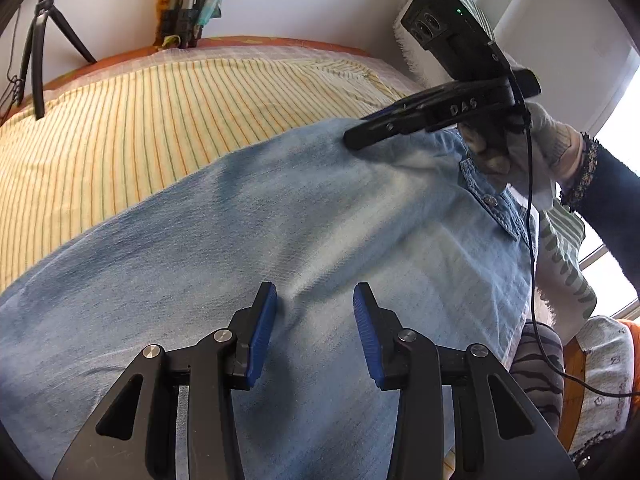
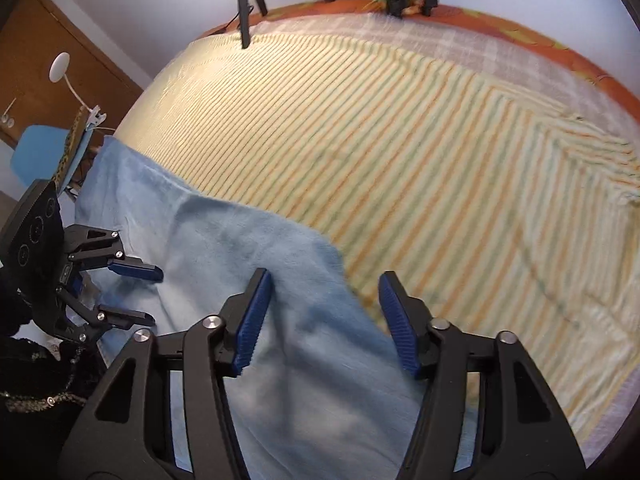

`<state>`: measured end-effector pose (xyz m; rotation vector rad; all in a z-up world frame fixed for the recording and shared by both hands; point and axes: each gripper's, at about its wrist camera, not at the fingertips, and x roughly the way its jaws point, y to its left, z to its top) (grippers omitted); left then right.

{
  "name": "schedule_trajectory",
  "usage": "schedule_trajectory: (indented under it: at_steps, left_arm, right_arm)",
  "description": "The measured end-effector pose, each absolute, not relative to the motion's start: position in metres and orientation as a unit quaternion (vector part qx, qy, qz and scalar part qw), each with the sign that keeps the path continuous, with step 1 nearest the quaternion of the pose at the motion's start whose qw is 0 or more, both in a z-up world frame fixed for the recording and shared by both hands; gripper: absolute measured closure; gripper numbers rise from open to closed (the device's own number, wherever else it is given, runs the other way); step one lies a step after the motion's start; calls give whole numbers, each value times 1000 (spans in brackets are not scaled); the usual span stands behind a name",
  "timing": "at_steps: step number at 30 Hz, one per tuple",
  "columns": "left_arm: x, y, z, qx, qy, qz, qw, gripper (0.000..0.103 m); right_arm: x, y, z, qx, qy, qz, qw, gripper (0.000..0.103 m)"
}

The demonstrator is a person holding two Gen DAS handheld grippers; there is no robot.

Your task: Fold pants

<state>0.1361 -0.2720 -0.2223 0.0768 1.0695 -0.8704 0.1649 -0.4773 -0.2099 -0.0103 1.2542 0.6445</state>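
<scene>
Surface: bed [image 2: 420, 128] under a yellow sheet with orange and green stripes, orange edge at the far side.
Room: white walls, brown wooden door [image 2: 60, 40], black tripod [image 1: 40, 52] at the bed's far edge.
Writing: "DAS" on the right hand-held gripper [image 1: 354, 140]'s black body.
Pants: light blue denim pants [image 1: 300, 232] spread flat on the bed's near side, waistband button towards the right.
Left hand-held gripper [image 1: 315, 300]: jaws part open, blue pads apart above the denim, nothing held.
Right hand-held gripper: tips resting on the denim, jaws part open over its edge in the wrist view, nothing clamped; white-gloved hand [image 1: 540, 148] holds it.
Nearby: green-striped white cloth [image 1: 564, 264] beside the waistband; blue chair [image 2: 34, 152] by the door.
</scene>
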Motion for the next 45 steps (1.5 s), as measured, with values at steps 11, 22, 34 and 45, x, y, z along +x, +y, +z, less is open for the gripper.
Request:
schedule_trajectory:
  at_steps: [11, 22, 34, 45]
  left_arm:
    - [117, -145, -184, -54, 496, -311, 809, 56]
    - [65, 67, -140, -190, 448, -119, 866, 51]
    - [-17, 260, -109, -286, 399, 22, 871, 43]
    - [-44, 341, -221, -434, 425, 55, 793, 36]
  right_arm:
    - [144, -452, -184, -110, 515, 218, 822, 93]
    - [141, -432, -179, -129, 506, 131, 843, 57]
    - [94, -353, -125, -80, 455, 203, 864, 46]
    - [58, -276, -123, -54, 434, 252, 863, 46]
